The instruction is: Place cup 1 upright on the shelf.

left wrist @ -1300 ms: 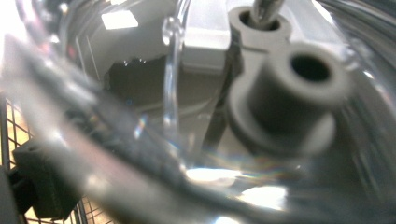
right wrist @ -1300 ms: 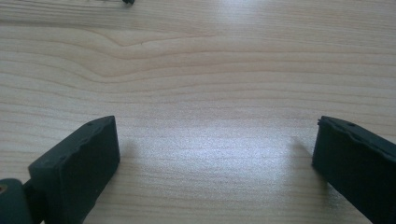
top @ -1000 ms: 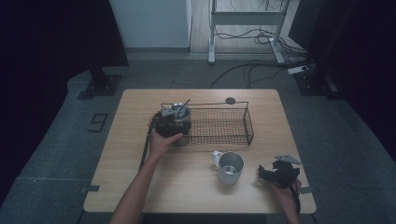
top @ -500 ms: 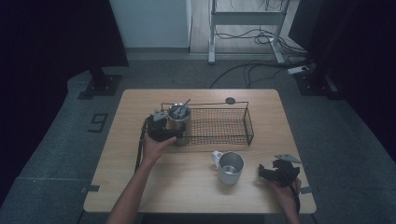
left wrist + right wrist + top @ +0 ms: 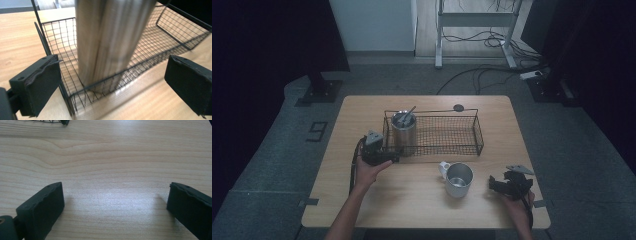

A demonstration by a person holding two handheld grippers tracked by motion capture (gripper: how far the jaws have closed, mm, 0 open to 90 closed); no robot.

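Note:
A tall steel cup (image 5: 404,134) with a utensil (image 5: 408,113) sticking out of it stands inside the left end of a black wire basket (image 5: 447,151). My left gripper (image 5: 377,155) sits just outside the basket's near left corner and points at the cup. In the left gripper view the cup (image 5: 107,37) rises behind the mesh (image 5: 172,32). The left gripper (image 5: 112,87) has its jaws wide apart; they have just been closing a little, with the basket's corner wire between them and the pads touching nothing. My right gripper (image 5: 507,184) rests open near the table's front right, over bare wood (image 5: 112,157).
A steel mug (image 5: 458,179) with a white handle stands on the table (image 5: 412,205) between the two grippers, in front of the basket. A small black disc (image 5: 458,107) lies behind the basket. Cables and a metal stand are on the floor beyond.
My left gripper has drawn back from the cup, moving left and toward the front edge, out past the basket's corner. The cup stays standing in the basket. The right gripper has not moved.

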